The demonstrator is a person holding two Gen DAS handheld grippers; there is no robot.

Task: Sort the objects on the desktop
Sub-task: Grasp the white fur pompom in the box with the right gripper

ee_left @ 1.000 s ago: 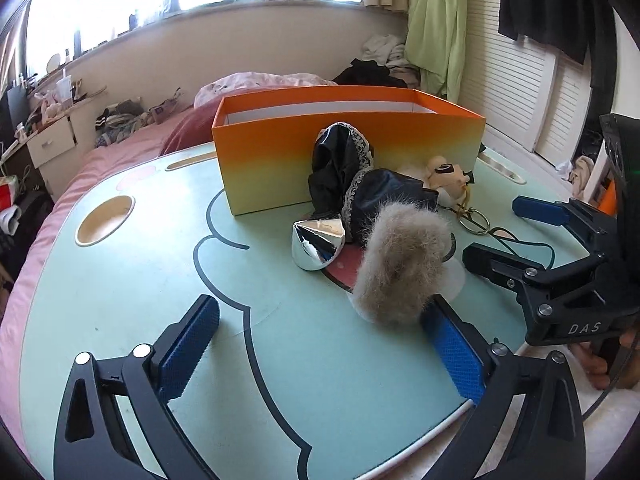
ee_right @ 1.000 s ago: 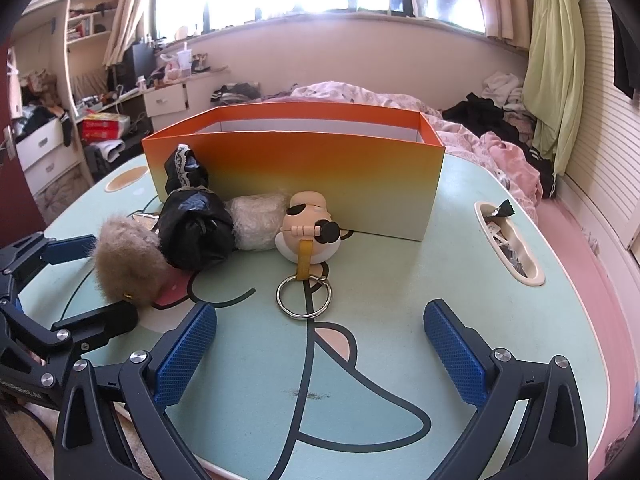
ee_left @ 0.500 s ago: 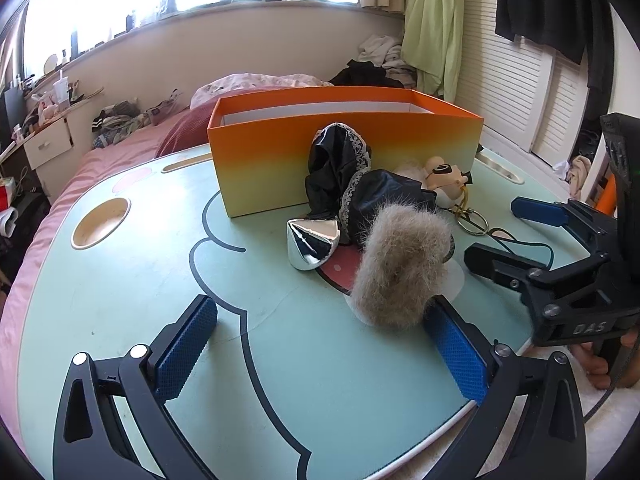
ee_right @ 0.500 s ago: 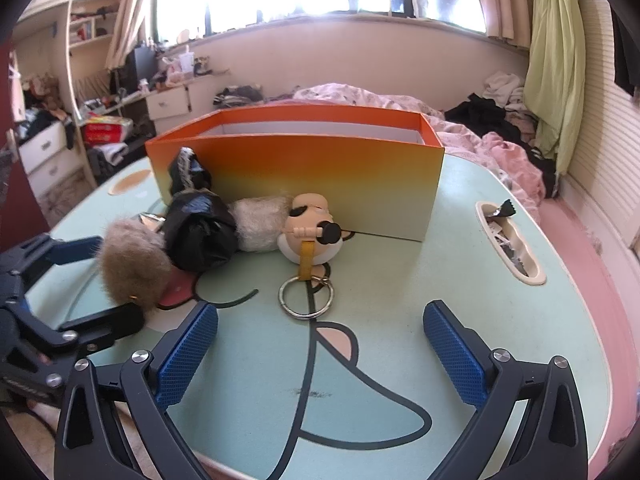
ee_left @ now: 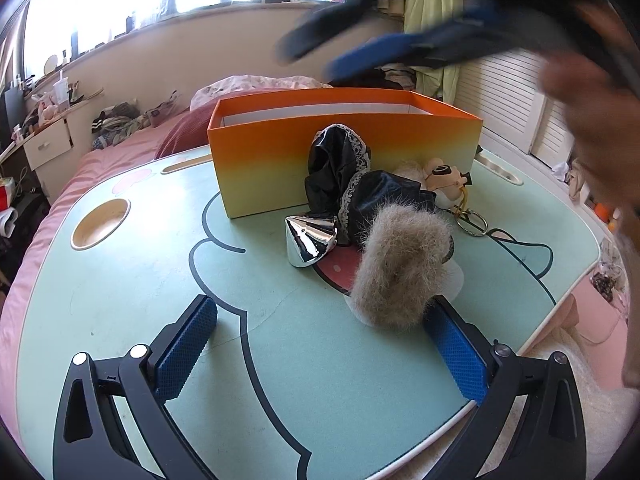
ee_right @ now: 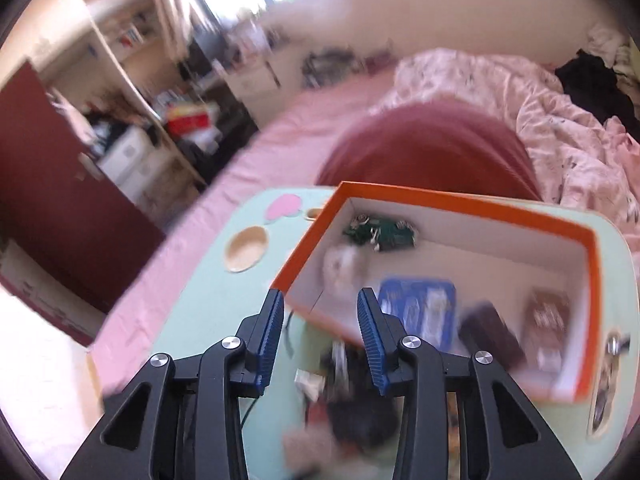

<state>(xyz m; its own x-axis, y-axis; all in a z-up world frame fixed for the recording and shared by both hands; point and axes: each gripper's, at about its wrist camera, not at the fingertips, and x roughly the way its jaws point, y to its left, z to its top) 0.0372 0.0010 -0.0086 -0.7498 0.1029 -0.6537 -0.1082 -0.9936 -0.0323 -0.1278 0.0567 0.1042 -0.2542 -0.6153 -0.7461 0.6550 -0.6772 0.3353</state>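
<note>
The right gripper (ee_right: 320, 336) has swung up over the box (ee_right: 592, 280) in half a second, fingers narrowed and holding nothing, so a pick looks imminent. The left gripper (ee_left: 320, 344) waits wide open and empty, the fur ball (ee_left: 400, 268) touching its right finger. The silver cone (ee_left: 310, 238) and black cloth (ee_left: 348, 184) lie before the box on the green table (ee_left: 120, 280), with the pink bed (ee_right: 280, 128) beyond.

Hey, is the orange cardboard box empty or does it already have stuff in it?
Not empty. The right wrist view shows the orange cardboard box holding a green item and blurred others.
</note>
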